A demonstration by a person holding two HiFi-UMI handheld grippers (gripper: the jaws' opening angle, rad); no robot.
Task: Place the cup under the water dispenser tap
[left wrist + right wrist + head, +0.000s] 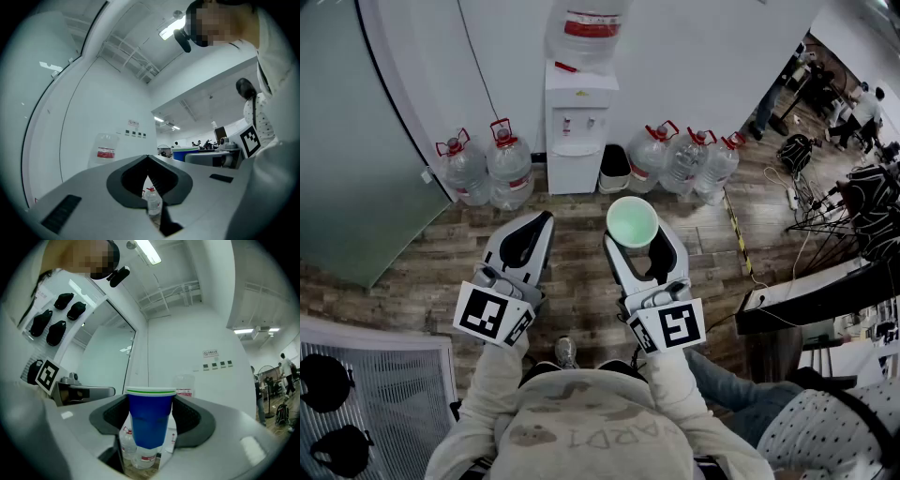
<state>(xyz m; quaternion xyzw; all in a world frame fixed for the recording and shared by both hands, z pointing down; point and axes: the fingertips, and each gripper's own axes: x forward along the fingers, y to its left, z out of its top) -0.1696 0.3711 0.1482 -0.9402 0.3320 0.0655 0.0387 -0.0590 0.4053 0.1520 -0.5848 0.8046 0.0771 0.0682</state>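
The white water dispenser (579, 127) stands against the far wall with a large bottle (586, 33) on top and its taps (577, 122) over a small shelf. My right gripper (633, 232) is shut on the cup (632, 222), upright, a short way in front of the dispenser. From above the cup shows a pale green inside. In the right gripper view the cup (150, 420) is blue with a white rim, pressed between both jaws of the right gripper (150, 408). My left gripper (528, 236) hangs beside it, shut and holding nothing; its tips meet in the left gripper view (148, 158).
Several water jugs stand on the wooden floor left (487, 169) and right (684, 159) of the dispenser, with a black bin (614, 169) beside it. A glass partition (347, 169) is at the left. A desk (806, 291), cables and a seated person (825, 422) are at the right.
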